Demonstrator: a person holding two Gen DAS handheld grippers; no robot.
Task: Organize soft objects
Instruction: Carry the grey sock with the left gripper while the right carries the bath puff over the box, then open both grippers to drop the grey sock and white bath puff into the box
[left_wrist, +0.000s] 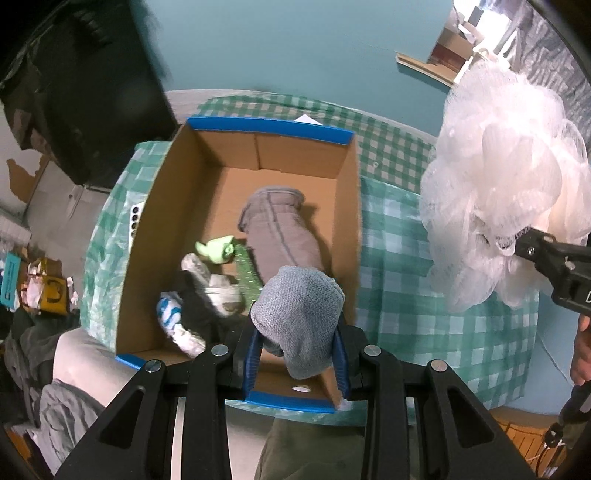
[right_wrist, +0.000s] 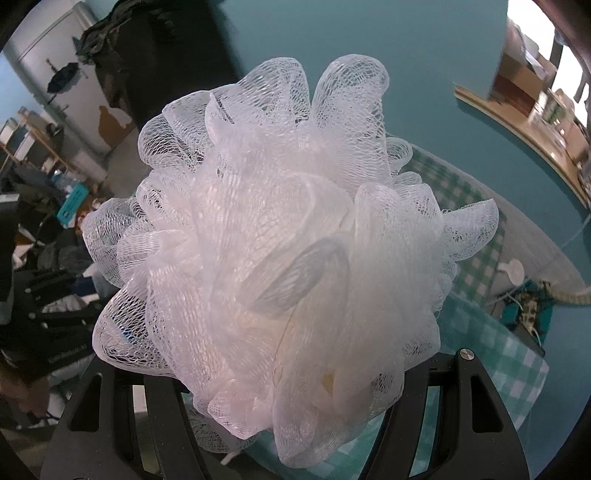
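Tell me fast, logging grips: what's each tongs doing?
Left tongs: shut on the grey sock.
Right tongs: shut on the white mesh loofah.

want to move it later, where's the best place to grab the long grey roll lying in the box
Grip the grey roll across its narrow middle, coming straight down from above. It lies flat on the box floor, with walls and other items blocking side approaches.

- The box (left_wrist: 258, 155) sits on the table (left_wrist: 424, 295).
- Inside it, a rolled cloth (left_wrist: 280, 229) lies centrally, with small soft items (left_wrist: 207, 284) at its 8 o'clock.
- The mesh sponge (left_wrist: 509, 192) hangs at the box's 3 o'clock.
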